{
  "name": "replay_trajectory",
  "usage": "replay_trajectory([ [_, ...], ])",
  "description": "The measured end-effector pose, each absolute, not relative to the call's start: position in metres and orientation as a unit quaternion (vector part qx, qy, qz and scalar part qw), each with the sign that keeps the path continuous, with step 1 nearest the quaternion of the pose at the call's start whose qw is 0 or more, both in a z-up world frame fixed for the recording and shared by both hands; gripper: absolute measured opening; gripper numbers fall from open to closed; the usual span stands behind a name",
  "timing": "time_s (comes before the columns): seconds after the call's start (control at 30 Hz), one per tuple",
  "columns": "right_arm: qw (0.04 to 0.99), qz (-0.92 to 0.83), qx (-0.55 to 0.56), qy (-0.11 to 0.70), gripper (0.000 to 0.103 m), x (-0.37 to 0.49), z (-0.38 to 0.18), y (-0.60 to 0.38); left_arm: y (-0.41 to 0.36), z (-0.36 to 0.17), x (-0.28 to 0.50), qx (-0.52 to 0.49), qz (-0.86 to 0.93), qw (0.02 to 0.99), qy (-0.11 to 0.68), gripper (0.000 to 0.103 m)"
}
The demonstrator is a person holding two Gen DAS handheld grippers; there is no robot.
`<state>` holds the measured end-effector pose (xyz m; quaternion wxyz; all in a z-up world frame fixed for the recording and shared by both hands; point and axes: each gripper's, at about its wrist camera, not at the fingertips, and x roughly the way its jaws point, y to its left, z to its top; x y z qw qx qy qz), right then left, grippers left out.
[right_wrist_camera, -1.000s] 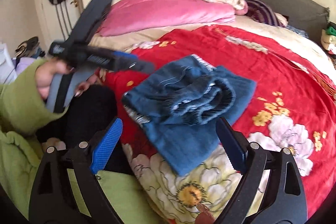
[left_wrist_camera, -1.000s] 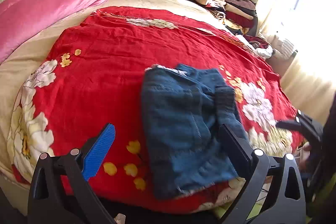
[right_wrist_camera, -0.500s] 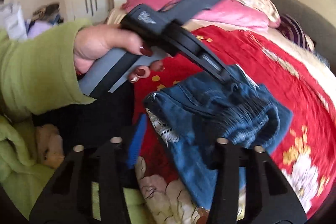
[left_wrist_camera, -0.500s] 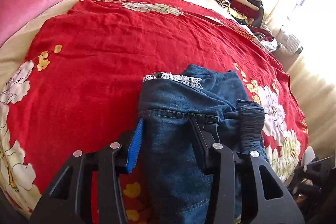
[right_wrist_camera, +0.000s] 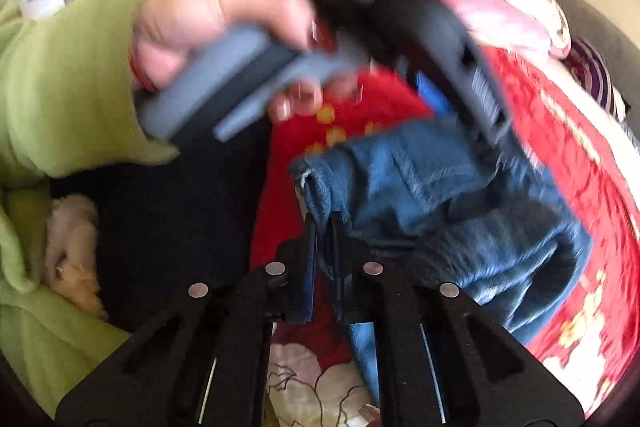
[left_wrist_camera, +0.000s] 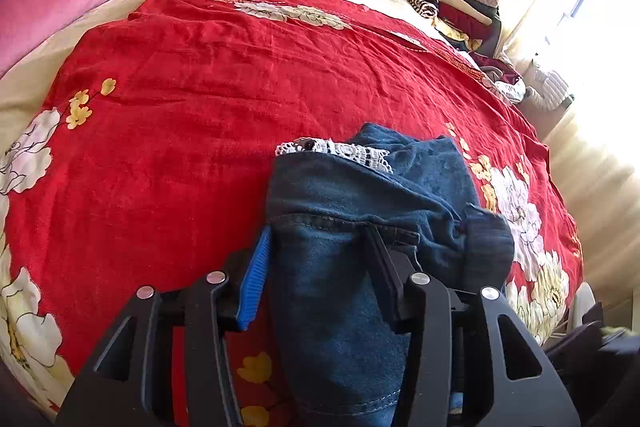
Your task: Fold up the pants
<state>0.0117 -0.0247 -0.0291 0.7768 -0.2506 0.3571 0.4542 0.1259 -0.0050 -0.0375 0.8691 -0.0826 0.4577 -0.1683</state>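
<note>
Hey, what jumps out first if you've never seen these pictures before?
A folded bundle of dark blue denim pants with a white lace trim lies on a bright red floral bedspread; the left gripper straddles it, jaws opening. The right gripper pinches the pants' near edge. A lime-green sleeve fills that view's left side.

The left gripper is black plastic with two long fingers. One finger has a bright blue bumpy pad on its inner side. Four small round silver screws sit across the black frame behind the fingers. The right gripper looks the same, black with silver screws. The hand behind the grey handle wears a fuzzy light green sleeve and dark red nail polish.
</note>
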Motion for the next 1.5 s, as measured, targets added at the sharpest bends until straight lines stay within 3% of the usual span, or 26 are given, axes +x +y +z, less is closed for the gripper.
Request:
replay_trajectory([
  [0.17, 0.781, 0.448, -0.243, 0.361, 0.006, 0.006, -0.037, -0.025, -0.005, -0.039, 0.124, -0.084, -0.165, 0.870, 0.457, 0.048],
  [0.3, 0.791, 0.455, -0.200, 0.357, 0.019, 0.009, -0.014, -0.040, -0.007, -0.033, 0.119, -0.079, -0.164, 0.876, 0.447, 0.048],
  [0.4, 0.806, 0.452, -0.171, 0.343, 0.033, 0.005, 0.006, -0.053, -0.008, -0.028, 0.116, -0.073, -0.162, 0.880, 0.441, 0.058],
  [0.5, 0.824, 0.440, -0.141, 0.327, 0.041, 0.002, 0.024, -0.067, -0.009, -0.022, 0.113, -0.069, -0.162, 0.884, 0.434, 0.058],
  [1.0, 0.893, 0.339, -0.068, 0.289, 0.074, 0.032, 0.059, -0.130, -0.019, 0.012, 0.088, -0.043, -0.163, 0.904, 0.392, 0.076],
  [1.07, 0.899, 0.330, -0.063, 0.282, 0.077, 0.038, 0.063, -0.134, -0.018, 0.016, 0.084, -0.044, -0.162, 0.906, 0.388, 0.079],
  [1.1, 0.902, 0.323, -0.061, 0.280, 0.078, 0.037, 0.064, -0.136, -0.017, 0.018, 0.083, -0.043, -0.160, 0.908, 0.385, 0.085],
  [1.5, 0.917, 0.257, -0.014, 0.306, 0.084, 0.060, 0.049, -0.157, -0.015, 0.017, 0.076, -0.020, -0.139, 0.916, 0.377, 0.089],
])
